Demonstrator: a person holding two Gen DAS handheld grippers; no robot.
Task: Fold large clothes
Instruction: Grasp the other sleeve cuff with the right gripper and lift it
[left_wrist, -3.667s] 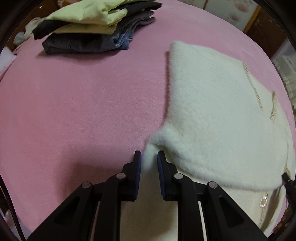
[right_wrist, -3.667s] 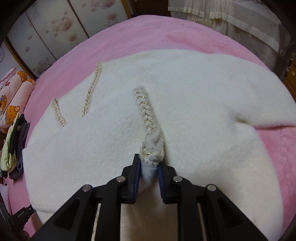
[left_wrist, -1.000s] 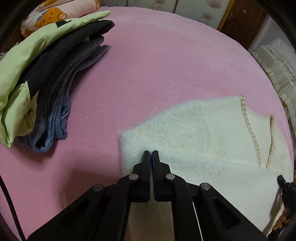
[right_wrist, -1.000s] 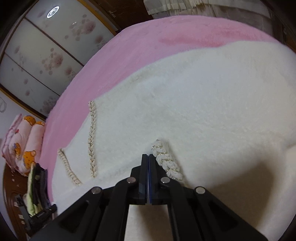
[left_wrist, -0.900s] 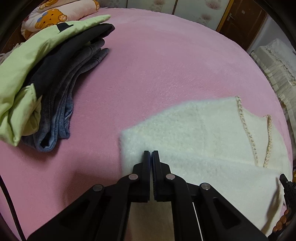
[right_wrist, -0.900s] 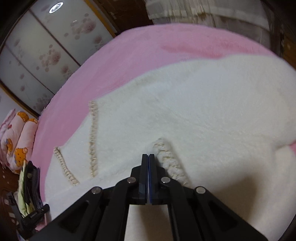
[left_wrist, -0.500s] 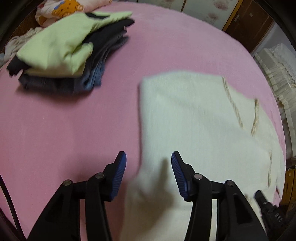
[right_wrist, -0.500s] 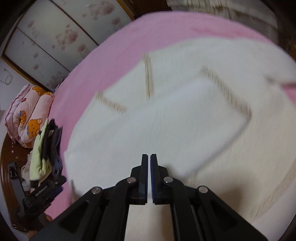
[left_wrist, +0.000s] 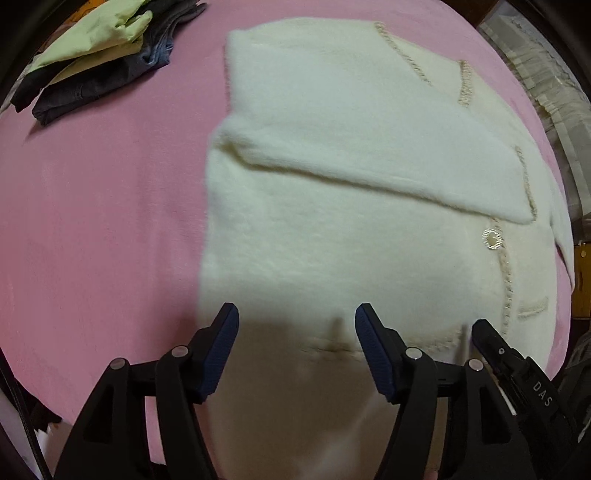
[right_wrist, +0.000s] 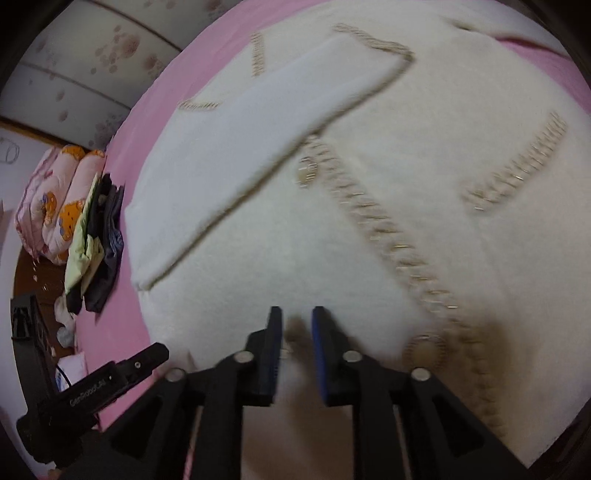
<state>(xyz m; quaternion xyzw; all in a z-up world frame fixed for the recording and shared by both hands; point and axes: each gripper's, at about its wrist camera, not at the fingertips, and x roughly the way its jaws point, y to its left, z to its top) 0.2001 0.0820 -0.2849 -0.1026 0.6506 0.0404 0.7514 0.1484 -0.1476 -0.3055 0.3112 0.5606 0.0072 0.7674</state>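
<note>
A fluffy cream cardigan (left_wrist: 351, 155) with braided beige trim and round buttons (left_wrist: 492, 237) lies flat on the pink bed (left_wrist: 96, 206). One sleeve (left_wrist: 369, 147) is folded across its front; it shows too in the right wrist view (right_wrist: 273, 122). My left gripper (left_wrist: 295, 325) is wide open and empty above the cardigan's near part. My right gripper (right_wrist: 296, 325) is open by a narrow gap and empty, over the cardigan (right_wrist: 388, 229) beside its trimmed front edge (right_wrist: 380, 221). The right gripper's body (left_wrist: 517, 376) shows at the lower right of the left wrist view.
A stack of folded clothes, light green on dark jeans (left_wrist: 99, 62), lies at the far left of the bed; it shows too in the right wrist view (right_wrist: 96, 236). A pink bear-print quilt (right_wrist: 55, 199) is beyond it. Sliding floral doors (right_wrist: 92, 62) stand behind.
Both grippers let go of the sleeve, which now lies across the cardigan's front. Both pulled back toward the near side. The left jaws opened wide; the right opened slightly.
</note>
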